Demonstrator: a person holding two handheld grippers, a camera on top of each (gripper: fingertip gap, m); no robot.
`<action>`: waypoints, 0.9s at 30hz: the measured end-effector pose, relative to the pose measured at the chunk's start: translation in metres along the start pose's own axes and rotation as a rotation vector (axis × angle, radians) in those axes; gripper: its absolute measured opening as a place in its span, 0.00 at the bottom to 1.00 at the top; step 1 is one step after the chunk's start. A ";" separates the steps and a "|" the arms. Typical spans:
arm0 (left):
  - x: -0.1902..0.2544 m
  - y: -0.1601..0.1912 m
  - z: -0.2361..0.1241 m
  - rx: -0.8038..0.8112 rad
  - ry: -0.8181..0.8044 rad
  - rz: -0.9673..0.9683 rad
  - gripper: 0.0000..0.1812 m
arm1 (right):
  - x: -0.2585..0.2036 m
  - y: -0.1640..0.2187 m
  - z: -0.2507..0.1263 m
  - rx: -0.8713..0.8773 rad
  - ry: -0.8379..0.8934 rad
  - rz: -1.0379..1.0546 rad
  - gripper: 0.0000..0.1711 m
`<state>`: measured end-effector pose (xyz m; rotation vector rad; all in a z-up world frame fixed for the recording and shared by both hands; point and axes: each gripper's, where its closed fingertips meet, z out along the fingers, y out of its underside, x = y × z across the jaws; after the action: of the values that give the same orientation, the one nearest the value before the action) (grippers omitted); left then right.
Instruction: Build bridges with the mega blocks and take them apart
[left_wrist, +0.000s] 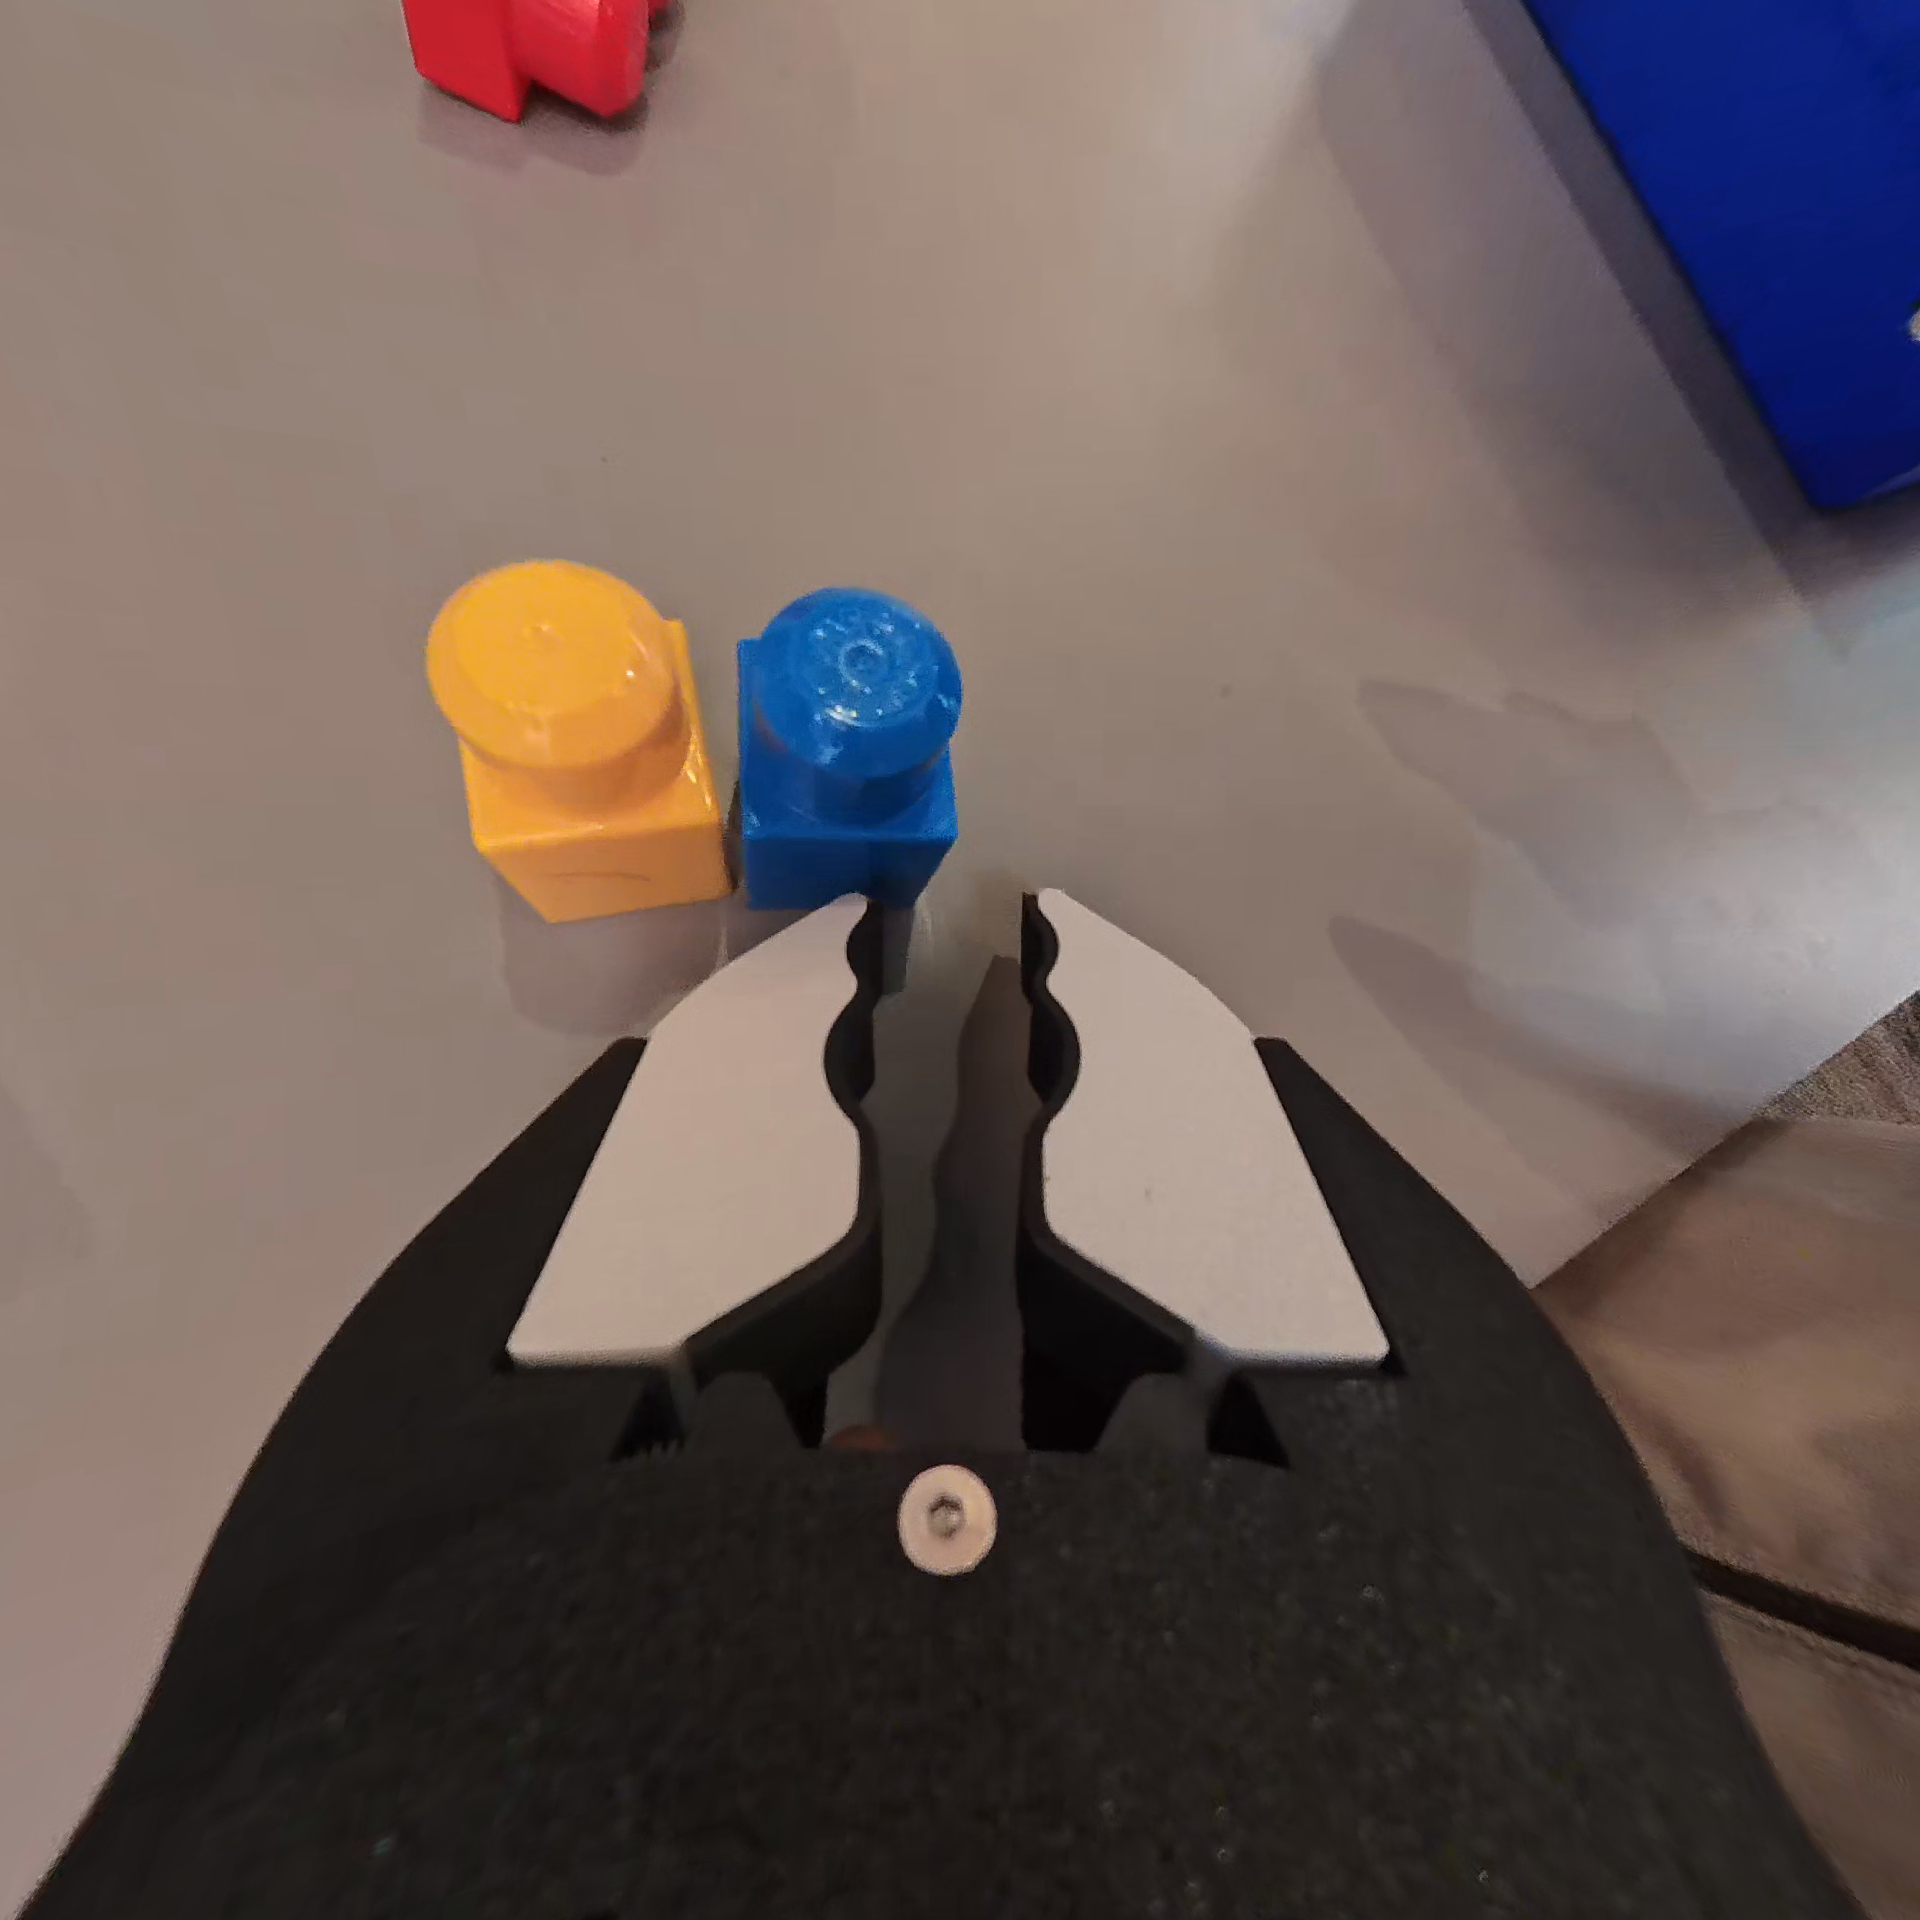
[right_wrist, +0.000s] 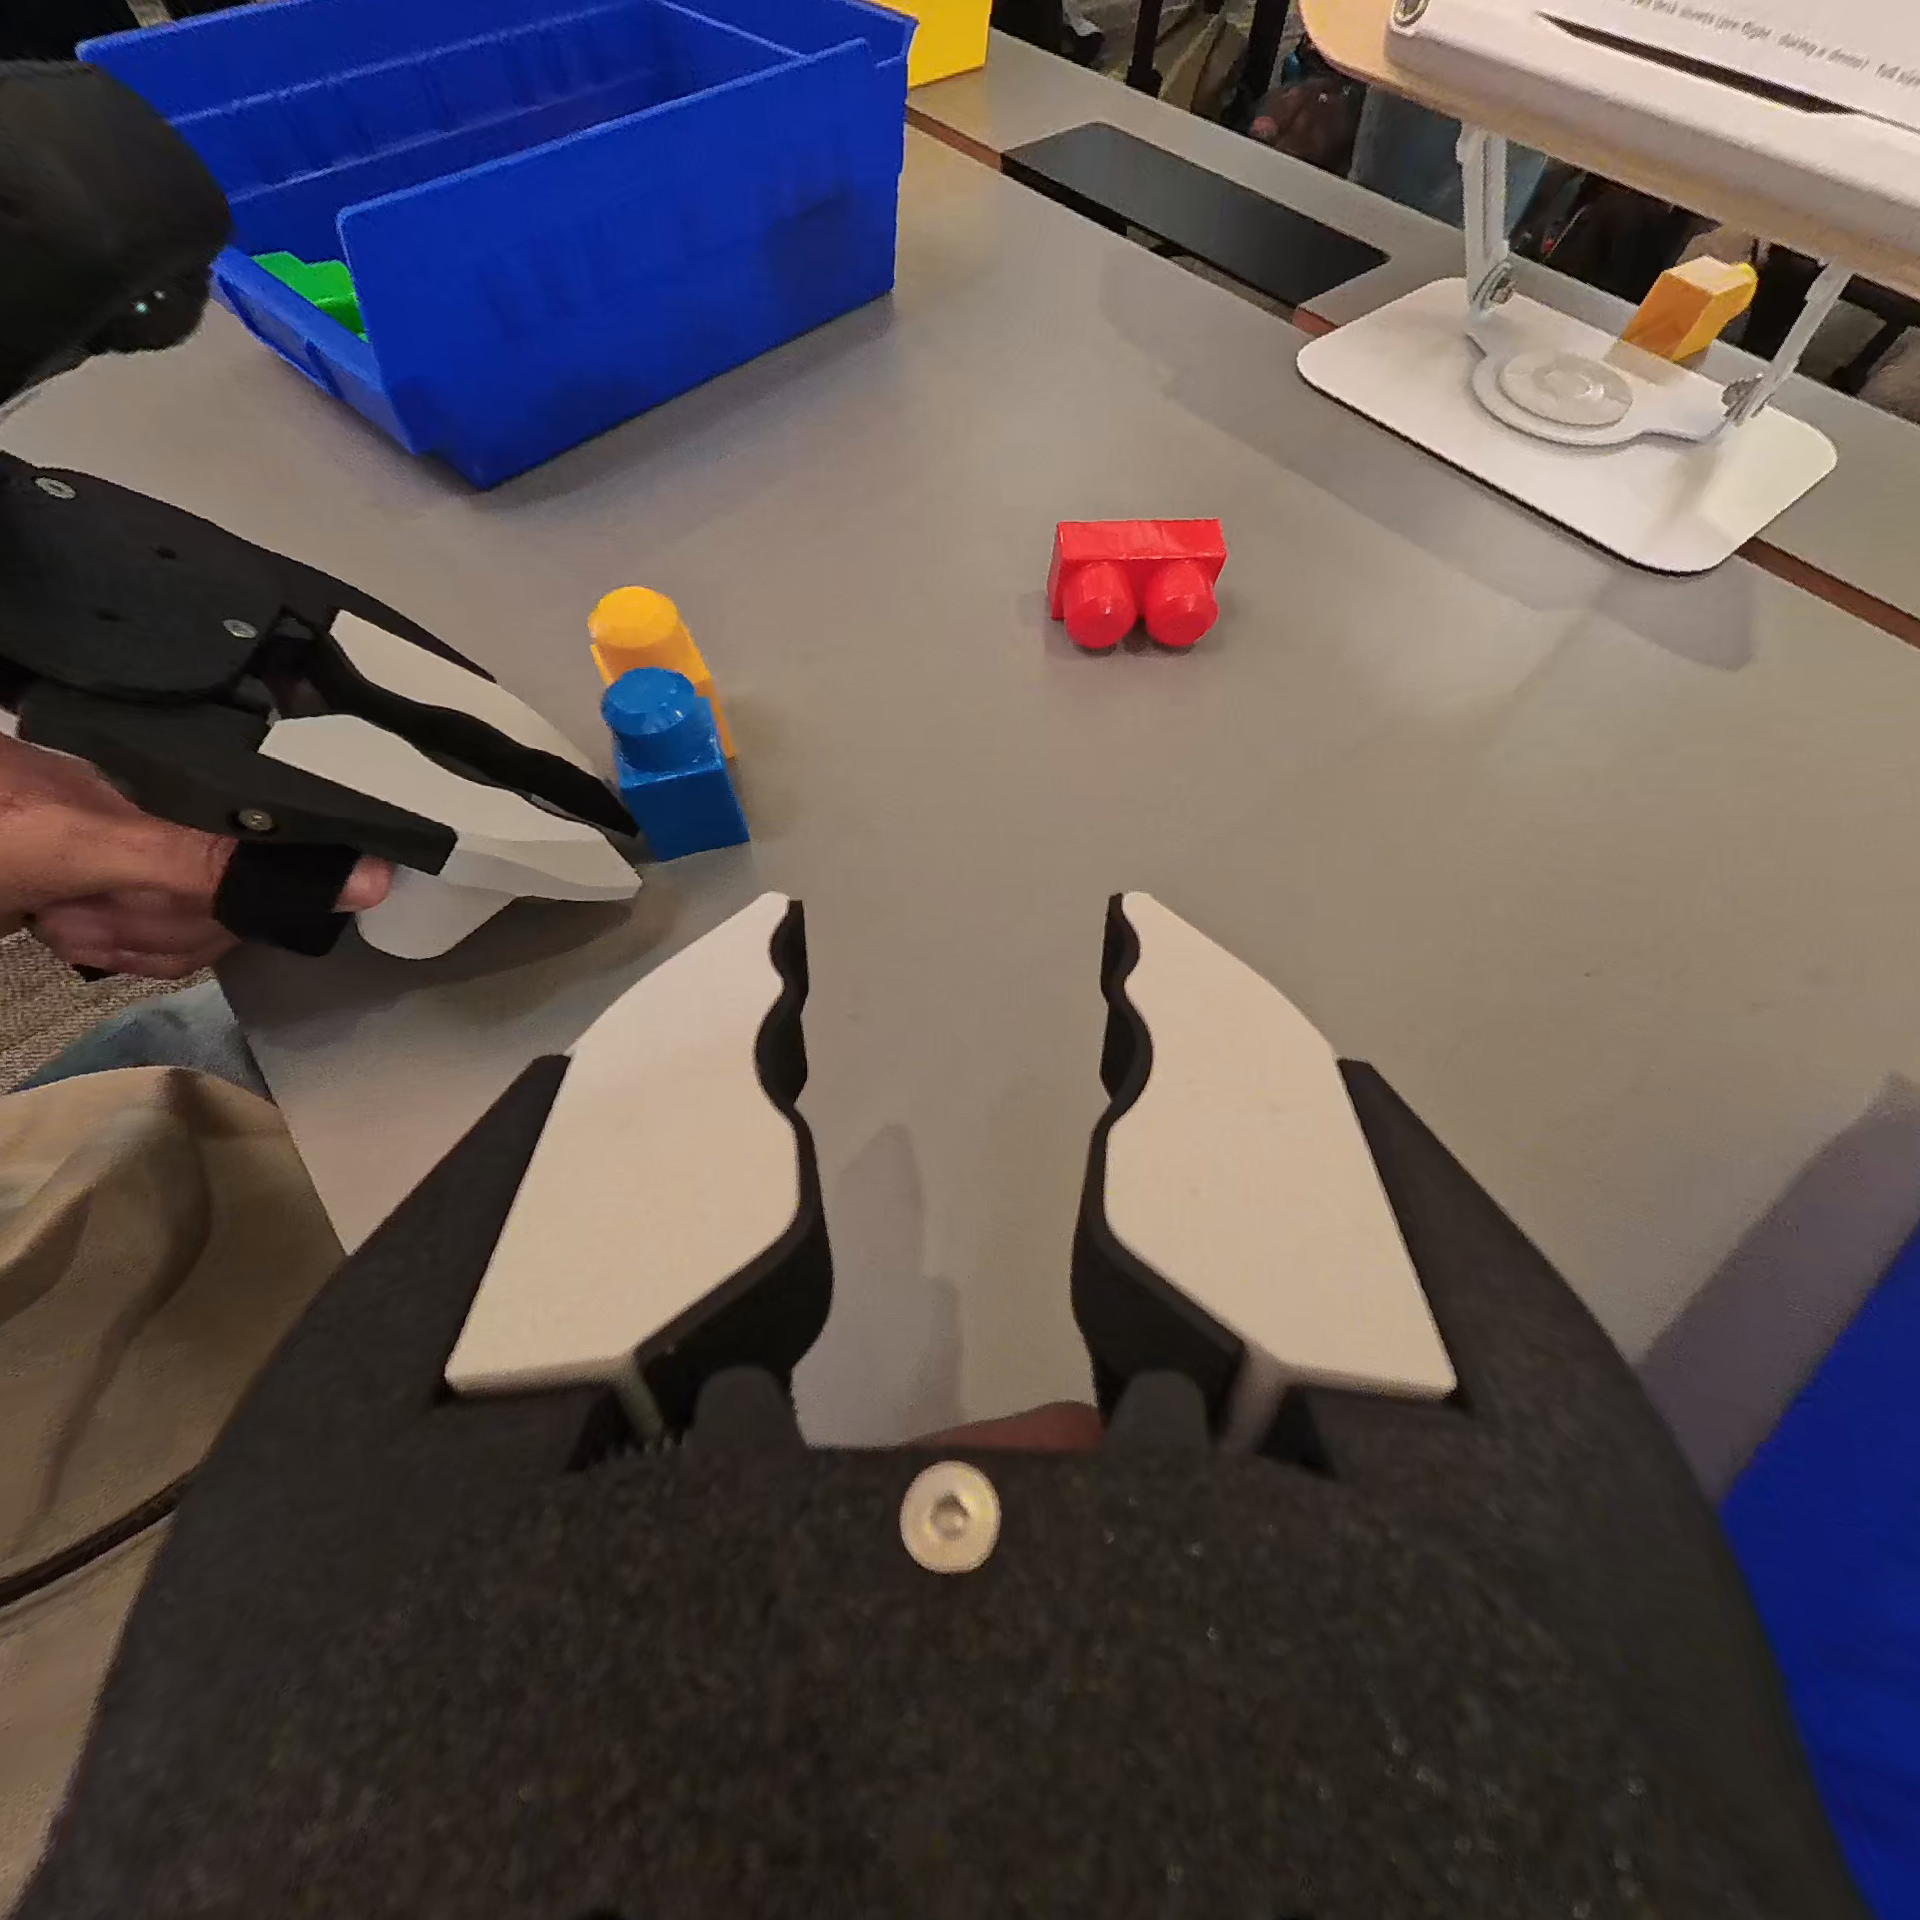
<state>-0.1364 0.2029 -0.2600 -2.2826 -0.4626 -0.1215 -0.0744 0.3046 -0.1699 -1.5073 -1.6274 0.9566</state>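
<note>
The left gripper (left_wrist: 943, 904) sits low at the near left of the grey tabletop (right_wrist: 1351, 831), its fingers (left_wrist: 727, 1122) parted by a narrow gap and holding nothing. Right at their tips stands the blue block (left_wrist: 847, 769), a single-stud piece, upright, stud to the ceiling. In the left wrist view it lies a touch left of the fingers' centre line, so the gap between them points just past its right-hand corner. Tucked against its far side is the yellow block (left_wrist: 582, 748), same shape, also upright; the two stand side by side, touching or very nearly so.

Over to the right gripper (right_wrist: 951, 914): fingers spread wide, empty, hovering above bare tabletop near the front edge. Ahead of it, toward the middle of the tabletop, lies the red block (right_wrist: 1138, 582), the two-stud piece, tipped on its side with both studs aiming back at the gripper and its long axis running left to right across the view. It lies well apart from the pair.

The blue bin (right_wrist: 582, 239) sits at the far left corner with a green block (right_wrist: 312, 291) inside.

The call from here: the two singles look like the piers, the red one the span. The right gripper is clearly nearer the red, though well short of it, and it would need turning upright before it can bridge anything.
</note>
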 end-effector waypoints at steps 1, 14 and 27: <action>0.000 -0.001 0.001 -0.004 -0.003 0.001 0.14 | 0.001 0.000 0.000 0.000 0.000 0.002 0.32; 0.050 -0.023 0.011 0.084 0.113 0.012 0.12 | 0.006 0.003 -0.001 -0.001 0.002 0.020 0.32; 0.032 -0.029 0.021 0.090 0.012 -0.065 0.14 | 0.008 0.004 -0.004 0.008 -0.002 0.029 0.32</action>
<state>-0.1180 0.2454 -0.2466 -2.1788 -0.5262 -0.1438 -0.0694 0.3134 -0.1708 -1.5291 -1.6052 0.9800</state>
